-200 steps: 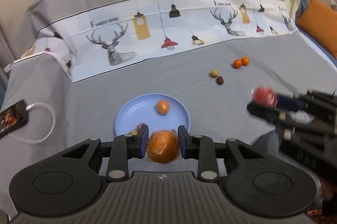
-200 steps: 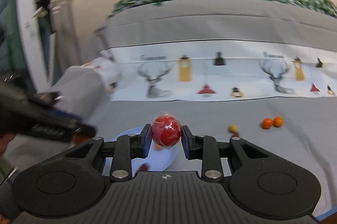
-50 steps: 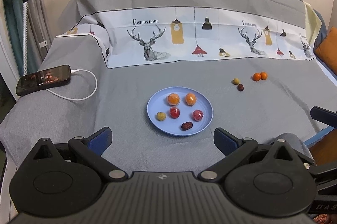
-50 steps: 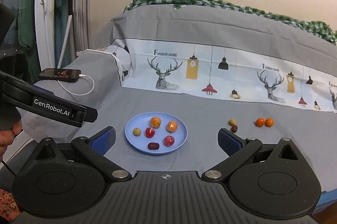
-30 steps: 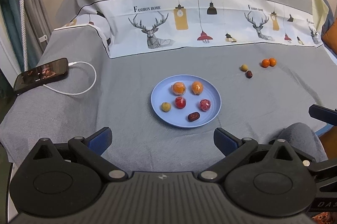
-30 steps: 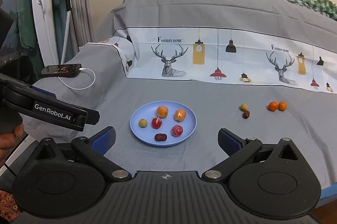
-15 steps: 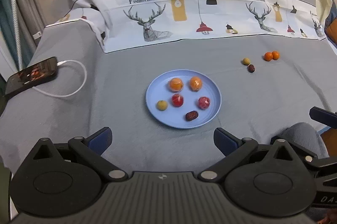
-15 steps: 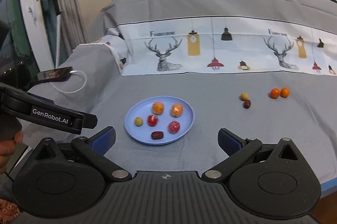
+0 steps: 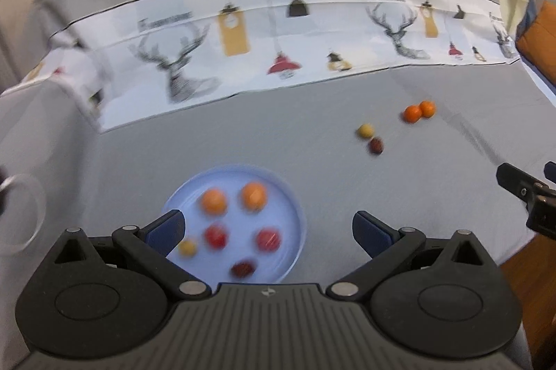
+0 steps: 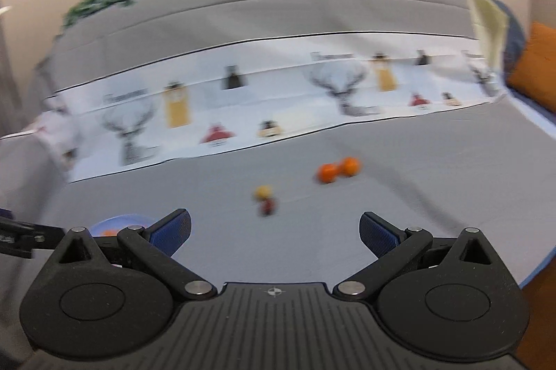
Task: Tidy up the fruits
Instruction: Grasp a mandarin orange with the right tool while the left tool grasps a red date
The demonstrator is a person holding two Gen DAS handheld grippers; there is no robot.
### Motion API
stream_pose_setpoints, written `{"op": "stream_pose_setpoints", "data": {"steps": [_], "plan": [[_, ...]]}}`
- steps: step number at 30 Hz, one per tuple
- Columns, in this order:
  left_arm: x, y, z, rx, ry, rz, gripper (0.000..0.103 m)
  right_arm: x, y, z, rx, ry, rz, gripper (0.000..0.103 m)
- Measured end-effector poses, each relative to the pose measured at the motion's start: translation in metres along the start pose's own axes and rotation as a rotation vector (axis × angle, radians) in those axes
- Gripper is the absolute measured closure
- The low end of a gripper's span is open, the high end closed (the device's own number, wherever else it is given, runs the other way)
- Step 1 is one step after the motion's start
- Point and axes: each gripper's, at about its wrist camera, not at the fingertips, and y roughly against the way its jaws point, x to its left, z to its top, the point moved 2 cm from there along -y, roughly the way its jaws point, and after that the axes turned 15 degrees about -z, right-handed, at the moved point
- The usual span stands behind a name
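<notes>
The left gripper hangs over the near side of a bed covered by a grey sheet, its jaws spread wide with nothing between them. Directly ahead of and below the jaws lies a light blue plate; in the left wrist view its near left edge is hidden behind the left finger. On the plate sit two orange fruits side by side at the back, two red fruits in the middle, a small yellow fruit at the left and a dark red fruit nearest the gripper. All are blurred.

The right gripper also has its jaws spread wide and empty. Ahead of them, a little left of the middle of the gap, a loose yellow fruit lies on the sheet, touching or just beside a dark brown fruit. Farther back and to the right, two small oranges touch each other. These four fruits lie well apart from the plate, whose rim just shows at the lower left of the right wrist view, behind the left finger.

A white band with deer and lamp prints crosses the sheet behind the fruit. An orange cushion sits at the far right.
</notes>
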Motion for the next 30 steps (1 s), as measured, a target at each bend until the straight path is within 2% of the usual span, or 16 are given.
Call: {"op": "stream_pose_setpoints", "data": {"steps": [2, 6, 10, 14, 16, 18, 20, 24, 27, 28, 29, 30], "plan": [[-0.01, -0.029, 0.019, 0.006, -0.017, -0.022, 0.0, -0.013, -0.026, 0.005, 0.003, -0.008, -0.048, 0.001], [-0.027, -0.093, 0.061, 0.033, -0.022, -0.094, 0.0, -0.032, -0.095, 0.013, 0.071, -0.024, -0.152, 0.001], [-0.045, -0.164, 0.085, 0.075, -0.04, -0.147, 0.0, -0.043, -0.166, 0.014, 0.121, -0.057, -0.194, 0.001], [-0.06, -0.233, 0.081, 0.155, -0.06, -0.165, 0.0, -0.039, -0.237, 0.013, 0.138, -0.018, -0.164, 0.001], [-0.068, -0.257, 0.076, 0.158, -0.09, -0.164, 0.0, -0.033, -0.27, 0.01, 0.115, 0.044, -0.151, 0.001], [-0.077, -0.278, 0.07, 0.156, -0.146, -0.151, 0.0, -0.026, -0.302, 0.005, 0.067, 0.152, -0.181, 0.001], [-0.082, -0.299, 0.066, 0.176, -0.174, -0.147, 0.0, -0.02, -0.332, 0.001, 0.067, 0.216, -0.186, 0.001], [-0.078, -0.317, 0.058, 0.157, -0.176, -0.155, 0.0, -0.018, -0.362, -0.001, 0.089, 0.141, -0.118, 0.001], [-0.072, -0.316, 0.053, 0.124, -0.16, -0.175, 0.001, -0.011, -0.372, 0.005, 0.084, 0.143, -0.113, 0.001], [-0.072, -0.314, 0.052, 0.107, -0.156, -0.179, 0.009, -0.009, -0.373, 0.007, 0.082, 0.146, -0.112, 0.001], [-0.073, -0.311, 0.053, 0.094, -0.158, -0.184, 0.03, -0.008, -0.375, 0.008, 0.079, 0.152, -0.106, 0.002], [-0.075, -0.307, 0.053, 0.086, -0.171, -0.202, 0.043, -0.007, -0.374, 0.008, 0.072, 0.156, -0.089, 0.02]]}}
